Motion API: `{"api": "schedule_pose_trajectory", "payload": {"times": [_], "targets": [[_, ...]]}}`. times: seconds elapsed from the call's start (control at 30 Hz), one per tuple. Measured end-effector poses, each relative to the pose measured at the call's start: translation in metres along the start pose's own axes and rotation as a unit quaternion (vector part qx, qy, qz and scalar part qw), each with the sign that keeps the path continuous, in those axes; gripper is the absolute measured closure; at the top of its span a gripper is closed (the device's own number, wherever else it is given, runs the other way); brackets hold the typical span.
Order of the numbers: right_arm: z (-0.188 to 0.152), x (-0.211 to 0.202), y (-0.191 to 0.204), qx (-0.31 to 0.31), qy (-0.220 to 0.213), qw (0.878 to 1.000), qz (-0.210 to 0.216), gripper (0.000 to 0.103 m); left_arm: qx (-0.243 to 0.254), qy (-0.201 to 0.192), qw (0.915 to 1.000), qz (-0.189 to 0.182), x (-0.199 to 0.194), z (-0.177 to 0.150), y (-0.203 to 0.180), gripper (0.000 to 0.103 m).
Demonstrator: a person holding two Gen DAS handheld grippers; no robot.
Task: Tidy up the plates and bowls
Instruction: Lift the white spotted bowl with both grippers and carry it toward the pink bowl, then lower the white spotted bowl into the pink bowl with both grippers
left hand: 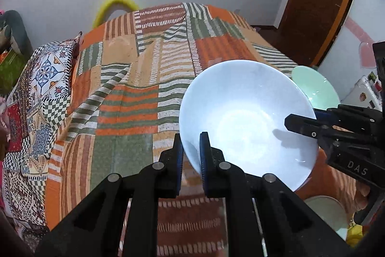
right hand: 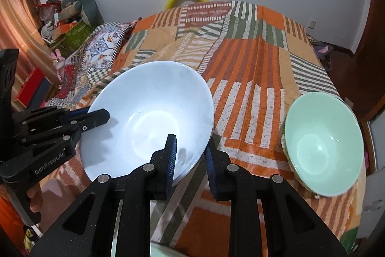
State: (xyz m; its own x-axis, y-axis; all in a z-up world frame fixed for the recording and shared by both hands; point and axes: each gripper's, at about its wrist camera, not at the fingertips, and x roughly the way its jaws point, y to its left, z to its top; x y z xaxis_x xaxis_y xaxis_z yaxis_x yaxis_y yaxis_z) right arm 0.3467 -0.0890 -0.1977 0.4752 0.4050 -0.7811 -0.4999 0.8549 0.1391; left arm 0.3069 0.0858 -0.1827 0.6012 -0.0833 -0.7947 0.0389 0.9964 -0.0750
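The white bowl (left hand: 247, 122) is hanging in the air over the bed, a little above the striped bedspread (left hand: 149, 78), and it is leaning over to one side. Two grippers are holding it by its rim, one on each side. The left gripper (left hand: 191, 148) is pinching the near rim, with one finger (left hand: 205, 151) inside the bowl and the other finger outside. The right gripper (right hand: 190, 153) is pinching the other side of the rim in the same way, one finger in and one out. A mint green bowl (right hand: 323, 148) is sitting on the bedspread to the right, well apart from the white one. A patterned pillow (left hand: 45, 78) is lying on the left side of the bed
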Motion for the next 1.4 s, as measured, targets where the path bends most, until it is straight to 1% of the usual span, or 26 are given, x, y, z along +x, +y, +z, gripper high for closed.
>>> {"api": "schedule_pose_trajectory", "payload": {"times": [0.13, 0.3, 0.5, 0.7, 0.87, 1.1, 1.23, 1.4], "targets": [[-0.004, -0.022, 0.010, -0.007, -0.015, 1.000, 0.000, 0.082, -0.013, -0.012, 0.9998, -0.009, -0.025, -0.007, -0.001, 0.091], [-0.009, -0.047, 0.024, -0.011, -0.031, 0.999, 0.010, 0.082, -0.012, -0.034, 0.9993, -0.009, -0.064, -0.017, -0.003, 0.091], [-0.017, -0.075, 0.045, -0.031, -0.047, 0.998, 0.023, 0.082, -0.007, -0.060, 0.9982, 0.005, -0.118, -0.033, -0.007, 0.091], [-0.031, -0.097, 0.064, -0.048, -0.063, 0.996, 0.033, 0.082, -0.014, -0.068, 0.9975, 0.015, -0.153, -0.057, -0.004, 0.091], [-0.042, -0.104, 0.077, -0.059, -0.067, 0.995, 0.042, 0.082, -0.021, -0.070, 0.9971, 0.022, -0.173, -0.080, -0.001, 0.090], [-0.057, -0.101, 0.097, -0.070, -0.059, 0.994, 0.059, 0.082, -0.041, -0.070, 0.9962, 0.034, -0.191, -0.108, 0.010, 0.091], [-0.065, -0.095, 0.106, -0.073, -0.051, 0.993, 0.071, 0.082, -0.054, -0.067, 0.9955, 0.040, -0.195, -0.125, 0.017, 0.091], [-0.074, -0.086, 0.115, -0.075, -0.041, 0.992, 0.087, 0.082, -0.078, -0.055, 0.9943, 0.047, -0.192, -0.145, 0.030, 0.091]]}}
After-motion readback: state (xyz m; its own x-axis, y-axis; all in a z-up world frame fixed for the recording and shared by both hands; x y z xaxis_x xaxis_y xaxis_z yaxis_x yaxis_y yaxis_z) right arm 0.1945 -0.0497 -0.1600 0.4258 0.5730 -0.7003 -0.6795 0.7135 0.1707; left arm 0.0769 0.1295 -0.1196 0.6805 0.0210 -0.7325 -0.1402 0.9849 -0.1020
